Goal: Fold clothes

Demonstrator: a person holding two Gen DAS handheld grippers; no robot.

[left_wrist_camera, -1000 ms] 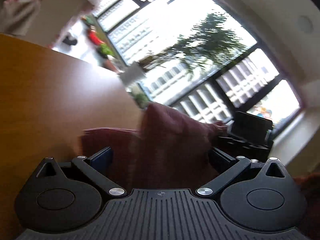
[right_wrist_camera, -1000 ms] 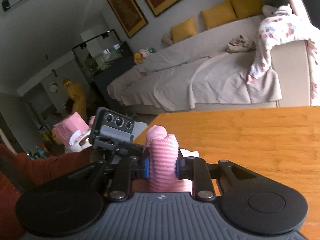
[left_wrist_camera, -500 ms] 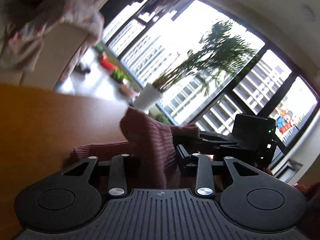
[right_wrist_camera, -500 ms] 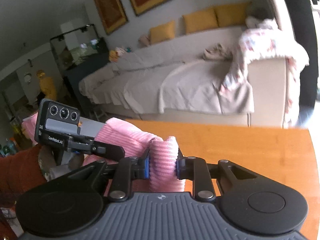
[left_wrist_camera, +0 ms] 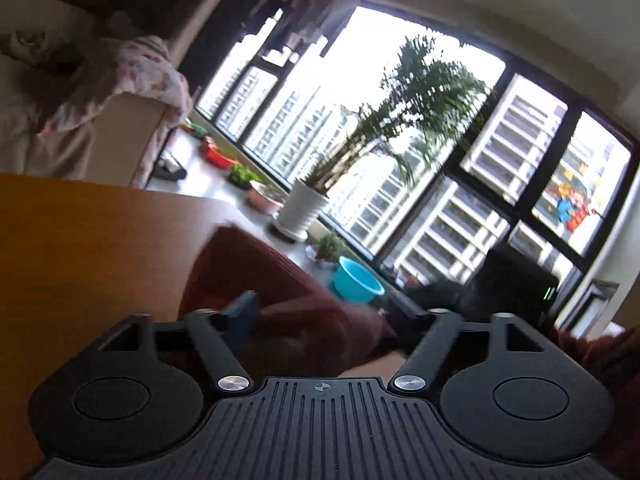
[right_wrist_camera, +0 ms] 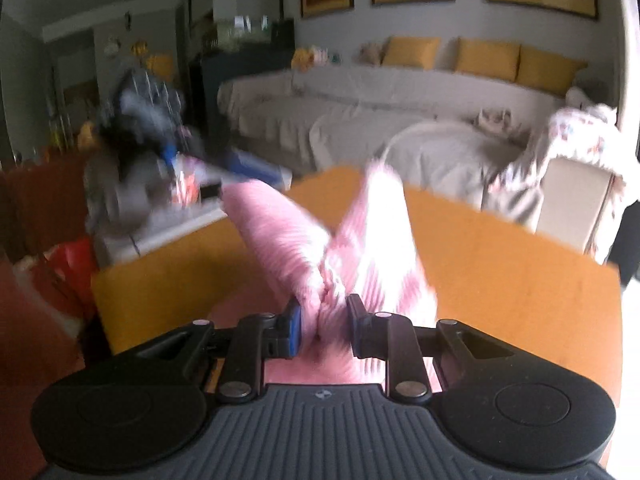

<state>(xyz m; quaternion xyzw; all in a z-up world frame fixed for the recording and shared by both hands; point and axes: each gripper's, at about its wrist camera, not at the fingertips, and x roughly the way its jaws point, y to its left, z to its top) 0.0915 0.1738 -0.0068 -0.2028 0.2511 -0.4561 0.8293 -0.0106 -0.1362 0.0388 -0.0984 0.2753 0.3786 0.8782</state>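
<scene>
Left claw [left_wrist_camera: 320, 316] spread, right claw [right_wrist_camera: 324, 320] clamped

In the right wrist view the garment [right_wrist_camera: 320, 252] fills the centre, lying on the table [right_wrist_camera: 500, 272] and running down between the right gripper [right_wrist_camera: 323, 326] fingers at lower centre. The left gripper [right_wrist_camera: 168, 140] sits at upper left, blurred. Behind the table the sofa [right_wrist_camera: 360, 120] spans the upper frame. In the left wrist view the garment [left_wrist_camera: 256, 276] lies lower centre between the left gripper [left_wrist_camera: 320, 316] fingers, table [left_wrist_camera: 80, 240] at left, potted plant [left_wrist_camera: 304, 208] and basin [left_wrist_camera: 356, 280] behind it, windows across the upper right.
</scene>
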